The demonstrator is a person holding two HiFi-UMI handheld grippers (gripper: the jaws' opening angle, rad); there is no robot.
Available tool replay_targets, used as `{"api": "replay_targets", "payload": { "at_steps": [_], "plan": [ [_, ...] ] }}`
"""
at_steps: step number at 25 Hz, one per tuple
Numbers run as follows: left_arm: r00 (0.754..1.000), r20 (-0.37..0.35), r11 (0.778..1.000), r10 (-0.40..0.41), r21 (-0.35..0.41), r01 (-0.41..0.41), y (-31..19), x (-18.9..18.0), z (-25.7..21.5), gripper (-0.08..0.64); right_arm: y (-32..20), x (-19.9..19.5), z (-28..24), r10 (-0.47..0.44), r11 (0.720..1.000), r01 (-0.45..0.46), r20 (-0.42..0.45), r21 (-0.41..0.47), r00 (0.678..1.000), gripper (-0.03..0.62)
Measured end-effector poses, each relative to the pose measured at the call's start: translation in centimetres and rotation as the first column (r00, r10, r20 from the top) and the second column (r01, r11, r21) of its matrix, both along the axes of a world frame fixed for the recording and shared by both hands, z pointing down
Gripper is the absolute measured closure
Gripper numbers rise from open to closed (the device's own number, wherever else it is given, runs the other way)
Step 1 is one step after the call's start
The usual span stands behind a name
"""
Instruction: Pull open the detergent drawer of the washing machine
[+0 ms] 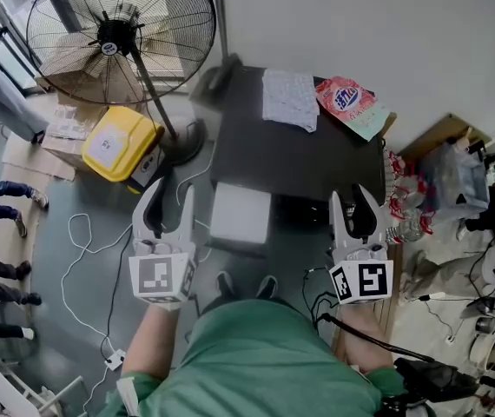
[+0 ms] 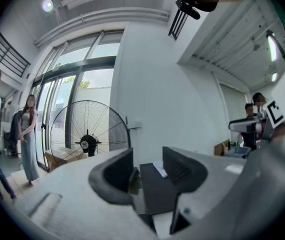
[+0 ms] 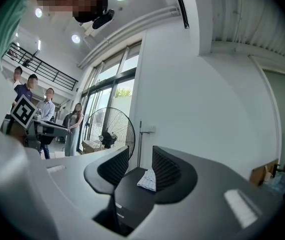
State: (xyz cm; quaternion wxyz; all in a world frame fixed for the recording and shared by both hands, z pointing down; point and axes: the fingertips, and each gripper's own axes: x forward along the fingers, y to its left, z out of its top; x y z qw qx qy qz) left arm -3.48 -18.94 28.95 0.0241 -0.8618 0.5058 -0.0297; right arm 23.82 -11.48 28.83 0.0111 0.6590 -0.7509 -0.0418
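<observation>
The black washing machine (image 1: 300, 159) stands in front of me in the head view, with its top facing up. A white rectangular piece (image 1: 240, 217) juts out of its front edge at the left; it looks like the detergent drawer. A white cloth (image 1: 289, 98) and a pink detergent bag (image 1: 350, 104) lie on the top. My left gripper (image 1: 168, 205) hovers open, left of the white piece and apart from it. My right gripper (image 1: 352, 211) is open at the machine's front right corner. Both point level at the machine (image 2: 155, 189) (image 3: 132, 189), with nothing between the jaws of the left gripper (image 2: 147, 176) or the right gripper (image 3: 138, 169).
A big standing fan (image 1: 122, 24) and a yellow box (image 1: 119, 143) are left of the machine. White cables (image 1: 82, 250) trail over the floor. Cardboard (image 1: 69, 85) and people's legs (image 1: 0, 202) are at the far left. Bottles and bags (image 1: 421, 189) crowd the right.
</observation>
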Motion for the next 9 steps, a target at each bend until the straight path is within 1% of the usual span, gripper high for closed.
{"api": "replay_targets", "payload": {
  "at_steps": [9],
  "plan": [
    [1.000, -0.004, 1.000, 0.000, 0.000, 0.000, -0.10, -0.72, -0.01, 0.380, -0.04, -0.70, 0.02, 0.002, 1.000, -0.002, -0.003, 0.000, 1.000, 0.443]
  ]
}}
